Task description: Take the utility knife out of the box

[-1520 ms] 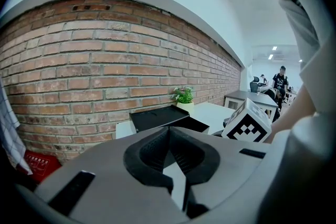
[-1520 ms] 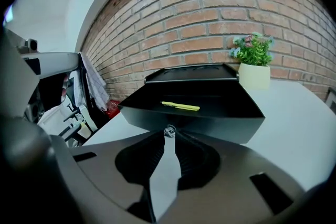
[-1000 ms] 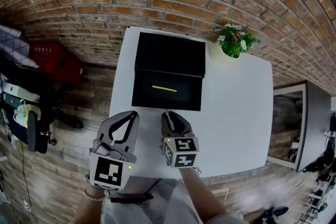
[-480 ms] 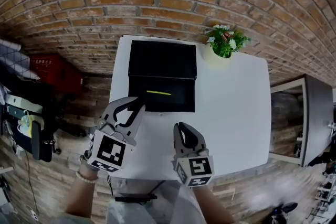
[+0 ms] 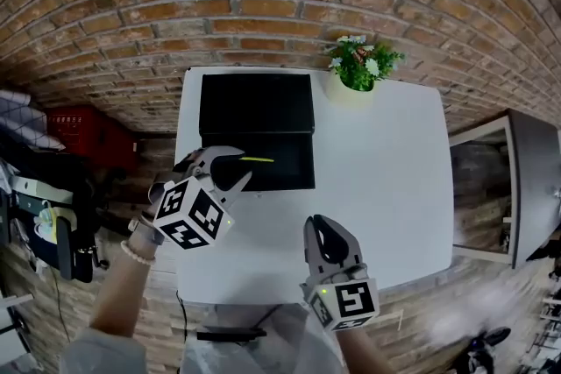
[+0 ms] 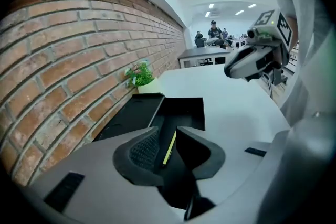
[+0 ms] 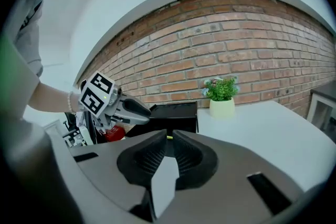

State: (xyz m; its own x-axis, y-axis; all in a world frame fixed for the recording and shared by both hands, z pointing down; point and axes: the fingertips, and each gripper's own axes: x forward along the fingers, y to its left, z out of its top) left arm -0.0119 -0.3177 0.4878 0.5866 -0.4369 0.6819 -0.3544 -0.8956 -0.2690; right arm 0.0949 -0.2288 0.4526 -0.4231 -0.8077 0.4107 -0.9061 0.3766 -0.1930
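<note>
A white rectangular counter point(image 5: 386, 188) stands with its far edge against a brick wall point(image 5: 263, 4). Two things rest directly on it. At about 11 o'clock sits a black box point(image 5: 294, 175), open, its lid point(image 5: 256, 103) folded flat back toward the wall. Between 12 and 1 o'clock, at the far edge and just beside the lid's right corner, stands a potted plant point(image 5: 359, 66) in a pale pot point(image 5: 344, 92).

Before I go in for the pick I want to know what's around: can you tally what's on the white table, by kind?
Black box, open: 1
Yellow utility knife, lying in the box: 1
Potted plant: 1
Total: 3
</note>
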